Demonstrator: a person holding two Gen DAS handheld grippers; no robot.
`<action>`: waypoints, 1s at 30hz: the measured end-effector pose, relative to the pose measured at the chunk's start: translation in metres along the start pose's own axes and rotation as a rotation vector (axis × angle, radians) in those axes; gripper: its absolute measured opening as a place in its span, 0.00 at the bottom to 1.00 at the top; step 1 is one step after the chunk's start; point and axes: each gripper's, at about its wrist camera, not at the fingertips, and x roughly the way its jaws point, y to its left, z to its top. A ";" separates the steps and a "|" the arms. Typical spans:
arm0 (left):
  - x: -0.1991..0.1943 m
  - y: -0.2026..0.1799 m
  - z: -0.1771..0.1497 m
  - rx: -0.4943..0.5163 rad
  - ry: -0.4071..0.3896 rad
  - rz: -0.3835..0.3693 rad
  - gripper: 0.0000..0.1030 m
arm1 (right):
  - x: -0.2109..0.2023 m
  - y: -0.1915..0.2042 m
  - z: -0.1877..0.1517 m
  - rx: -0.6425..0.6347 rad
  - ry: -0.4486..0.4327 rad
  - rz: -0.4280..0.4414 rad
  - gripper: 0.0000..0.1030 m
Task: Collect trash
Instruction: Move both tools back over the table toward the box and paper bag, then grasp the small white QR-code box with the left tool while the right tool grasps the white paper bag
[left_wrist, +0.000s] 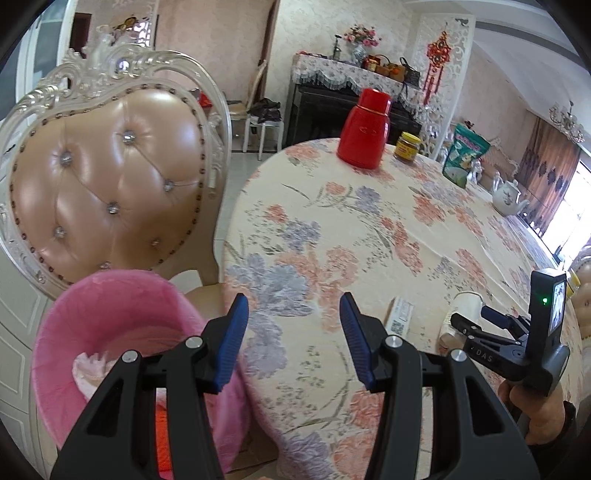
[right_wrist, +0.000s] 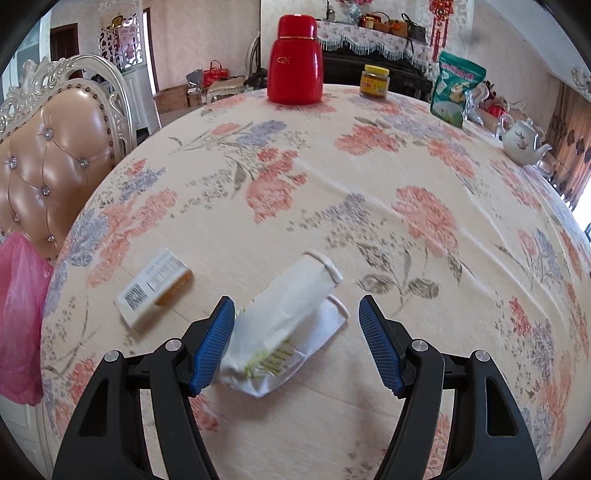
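Two grippers: both are seen tilted downward over a round table (right_wrist: 369, 155) covered in a floral cloth.
Left gripper (left_wrist: 293, 332): it is held above the near edge of the table, beside a bin lined with a pink bag (left_wrist: 122, 332); its blue fingers (left_wrist: 236, 328) are parted and nothing is held between them.
Right gripper (right_wrist: 297, 332): it is angled down at a crushed paper cup (right_wrist: 291, 314); the fingers (right_wrist: 216, 339) are spread wide, the left pad is just beside or touching the cup's crumpled base, the right pad stands clear, and no grip is seen.
Right hand (left_wrist: 535, 413): in the left view it is seen wrapped round the grip below the gripper body, with a dark sleeve at the wrist.
Cup: it lies flattened on its side on the table, rim pointing away, with green-yellow print on its base that cannot be read.
Box (right_wrist: 153, 288): a small white and orange carton lies flat on the table left of the cup, apart from it; a QR code and small print are visible, but the text cannot be read.
Writing on gripper: "DAS" is read on the right gripper's arm in the left view.
Far items: a red flask (right_wrist: 295, 62), a yellow-lidded jar (right_wrist: 375, 81), a green pouch (right_wrist: 454, 88) and a white teapot (right_wrist: 524, 144) stand at the far rim; their labels are too small to read.
Chair (left_wrist: 107, 184): a tufted chair stands behind the bin.
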 end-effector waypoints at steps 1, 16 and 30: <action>0.003 -0.003 -0.001 0.004 0.004 -0.004 0.48 | 0.000 -0.004 -0.002 0.006 0.001 0.000 0.64; 0.067 -0.075 -0.017 0.101 0.108 -0.086 0.48 | -0.005 -0.040 -0.010 0.055 0.001 0.025 0.64; 0.120 -0.111 -0.029 0.191 0.189 -0.105 0.42 | -0.004 -0.042 -0.012 0.044 0.021 0.045 0.64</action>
